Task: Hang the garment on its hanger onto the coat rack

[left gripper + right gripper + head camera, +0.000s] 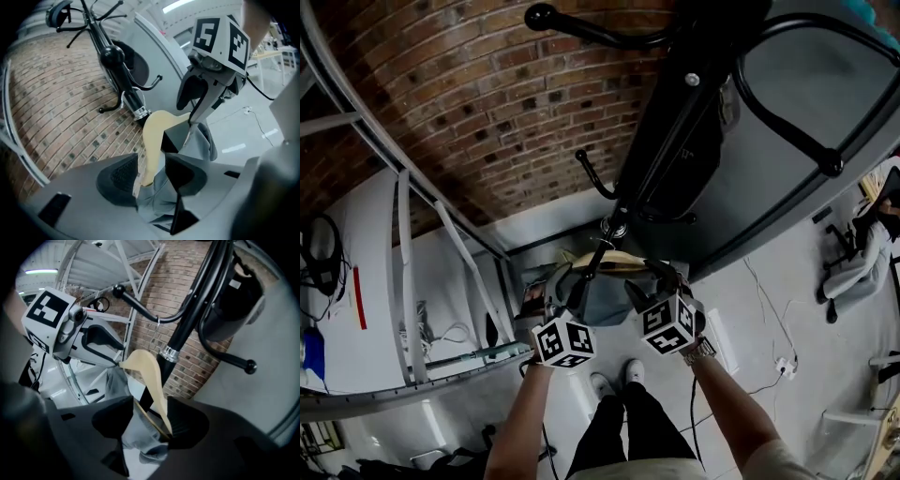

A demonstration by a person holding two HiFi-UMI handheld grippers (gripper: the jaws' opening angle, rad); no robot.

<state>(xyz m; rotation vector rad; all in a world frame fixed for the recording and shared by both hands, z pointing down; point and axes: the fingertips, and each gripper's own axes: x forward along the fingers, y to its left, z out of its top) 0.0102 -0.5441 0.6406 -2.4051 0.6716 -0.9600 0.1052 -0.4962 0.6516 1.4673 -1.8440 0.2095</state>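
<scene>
Both my hand-held grippers stand spread around the hanger, close to the coat rack

The jaws of my left hand-held gripper (150, 176) are wide apart, and one end of the wooden hanger (157, 131) with the grey garment (204, 140) lies loose between them. My right hand-held gripper (147, 420) is spread too, around the other end. The hanger is just beside the black pole of the coat rack (187, 329), its hook up at a curved arm.
</scene>
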